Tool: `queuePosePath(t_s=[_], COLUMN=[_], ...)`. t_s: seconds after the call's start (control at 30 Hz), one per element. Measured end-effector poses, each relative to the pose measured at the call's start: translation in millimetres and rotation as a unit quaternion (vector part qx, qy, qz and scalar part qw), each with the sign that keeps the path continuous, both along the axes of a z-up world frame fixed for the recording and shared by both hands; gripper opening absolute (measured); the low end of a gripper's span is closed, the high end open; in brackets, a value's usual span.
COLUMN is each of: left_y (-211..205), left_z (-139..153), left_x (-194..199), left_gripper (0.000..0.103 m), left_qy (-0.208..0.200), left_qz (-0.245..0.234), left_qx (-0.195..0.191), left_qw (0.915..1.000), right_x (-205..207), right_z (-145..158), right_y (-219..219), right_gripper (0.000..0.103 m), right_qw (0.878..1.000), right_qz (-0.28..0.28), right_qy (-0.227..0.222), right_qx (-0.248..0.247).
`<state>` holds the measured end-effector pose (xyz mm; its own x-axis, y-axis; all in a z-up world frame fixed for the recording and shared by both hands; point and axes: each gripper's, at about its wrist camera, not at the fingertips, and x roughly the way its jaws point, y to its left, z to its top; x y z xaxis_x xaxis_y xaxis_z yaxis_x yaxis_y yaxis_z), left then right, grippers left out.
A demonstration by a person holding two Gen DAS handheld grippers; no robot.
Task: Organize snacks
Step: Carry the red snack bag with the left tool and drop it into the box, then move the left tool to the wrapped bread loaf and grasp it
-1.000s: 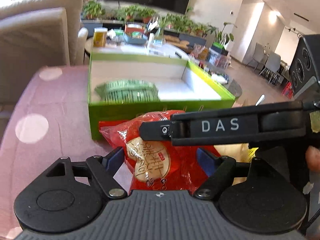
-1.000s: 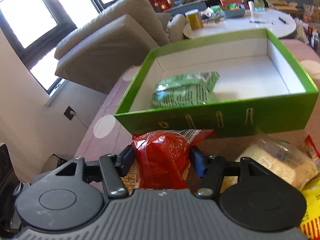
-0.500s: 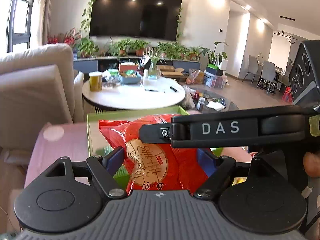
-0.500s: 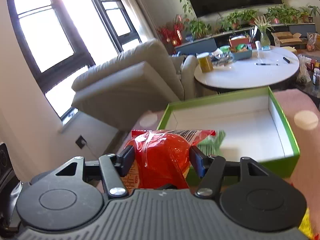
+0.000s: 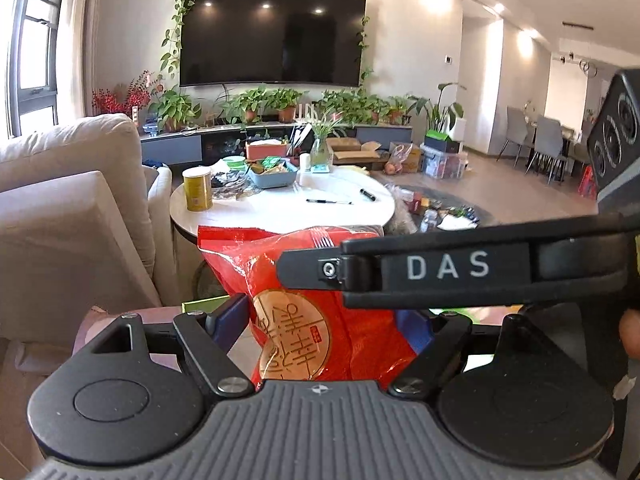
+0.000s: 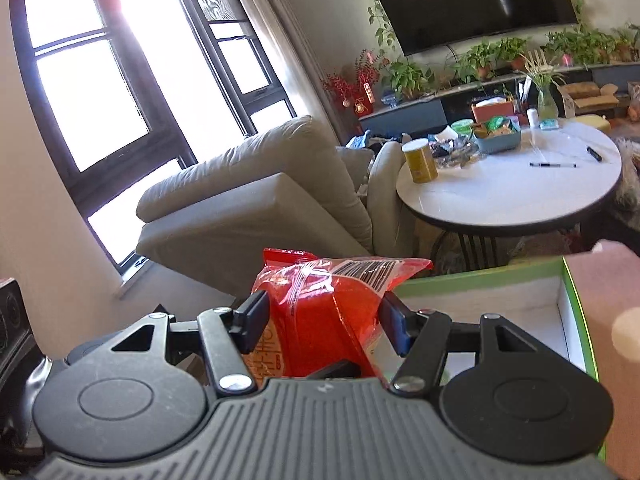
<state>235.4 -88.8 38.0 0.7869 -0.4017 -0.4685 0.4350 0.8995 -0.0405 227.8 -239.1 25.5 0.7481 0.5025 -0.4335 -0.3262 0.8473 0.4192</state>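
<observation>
A red snack bag (image 5: 304,316) with a gold round label sits between the fingers of my left gripper (image 5: 326,324). The same red snack bag (image 6: 320,312) shows in the right wrist view, with my right gripper (image 6: 324,320) shut on it. The bag is held up in the air by both grippers. The right gripper's finger (image 5: 440,268), marked DAS, crosses the left wrist view in front of the bag. The green box (image 6: 476,280) with a white inside lies below and to the right; only a green corner of the box (image 5: 202,304) shows in the left wrist view.
A beige sofa (image 6: 256,204) stands to the left. A round white table (image 6: 516,188) with a yellow can (image 6: 420,160), a blue tray and pens stands behind the box. The pink tablecloth (image 6: 600,280) shows at the right edge.
Both grippers have lifted the red snack bag up from the table in front of the box. The view has tilted up, so the box has dropped low and the green packet inside is out of sight.
</observation>
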Motion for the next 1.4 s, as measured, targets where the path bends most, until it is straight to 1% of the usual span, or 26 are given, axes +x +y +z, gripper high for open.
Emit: queuePosePath(t_s=[0.07,0.23,0.37,0.43,0.5,0.57,0.7,0.8,1.0,1.13,1.27,1.4], left_y=[0,8,9,10,10,12,14,14,22,27,26,24], left_z=[-8,-33,-50,-52,-51,-48,-42,-38,-29,-19,-11,-11], left_x=[10,32,42,41,38,33,21,13,-5,-30,-60,-87], left_gripper=[0.077,0.076,0.076,0.076,0.077,0.079,0.081,0.082,0.083,0.086,0.087,0.088], left_qy=[0.008,0.043,0.066,0.055,0.036,0.025,0.02,0.018,0.04,0.034,0.022,0.02], left_qz=[0.003,0.012,0.017,0.023,0.041,0.049,0.045,0.046,0.067,0.075,0.066,0.062], left_qx=[0.009,0.009,0.017,0.02,0.039,0.046,0.038,0.037,0.028,0.018,0.013,0.01], left_qw=[0.9999,0.999,0.9975,0.998,0.9977,0.9974,0.9981,0.9981,0.9965,0.9965,0.9975,0.9979], right_x=[9,27,34,37,40,36,18,6,-20,-35,-58,-81], right_z=[-5,-24,-42,-50,-53,-51,-33,-22,-12,-6,3,7], right_y=[2,6,13,15,14,10,8,8,4,-2,-6,-11], right_gripper=[0.061,0.061,0.061,0.061,0.061,0.061,0.061,0.061,0.061,0.061,0.061,0.061], right_qw=[1.0,1.0,0.999,0.998,0.997,0.997,0.997,0.998,0.999,0.999,0.999,0.999], right_qz=[-0.001,0.002,0.004,0.003,-0.005,-0.035,-0.059,-0.044,-0.029,-0.021,-0.017,-0.011], right_qy=[0.002,0.026,0.05,0.062,0.071,0.071,0.035,0.025,0.017,0.017,0.005,-0.003], right_qx=[-0.002,0.006,-0.006,-0.007,-0.006,-0.011,-0.045,-0.044,-0.043,-0.034,-0.045,-0.049])
